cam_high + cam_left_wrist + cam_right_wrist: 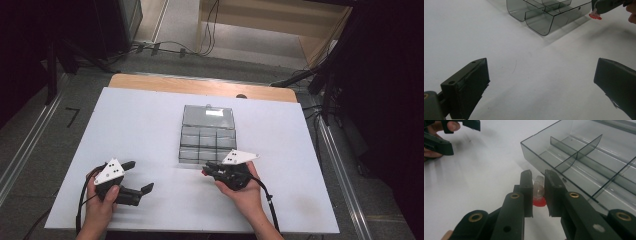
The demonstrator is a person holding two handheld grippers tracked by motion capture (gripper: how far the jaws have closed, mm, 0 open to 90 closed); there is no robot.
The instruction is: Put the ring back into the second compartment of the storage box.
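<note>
Item: small clear plastic piece with a red base (538, 192) (a push pin by the look of it, though I cannot make out a point). It sits pinched between the two pads of my right claw (538, 191), which is closed down narrow on the clear body, with the red base poking out below the pads. From the high view the right claw (210, 170) hangs just off the near edge of the compartment box (207, 135), above the table (140, 125).

Risk one: the grip is on a small, slick, rounded body. I judge it could squirt out or twist between the pads if I tilt the claw, and then roll away across the white sheet.

Risk two: the clear grey compartment box (584, 167) has thin dividers and a low front wall. If I come in too low, I expect a jaw or the red base to clip that wall and shove the light box back, or knock the piece loose.

Risk three: the near cells are narrow. A release from high up could bounce the piece into the wrong cell or out again.

Item: left claw (139, 177), jaws wide apart and holding nothing, resting well to the left of the box. It is too far off to steady the box.
</note>
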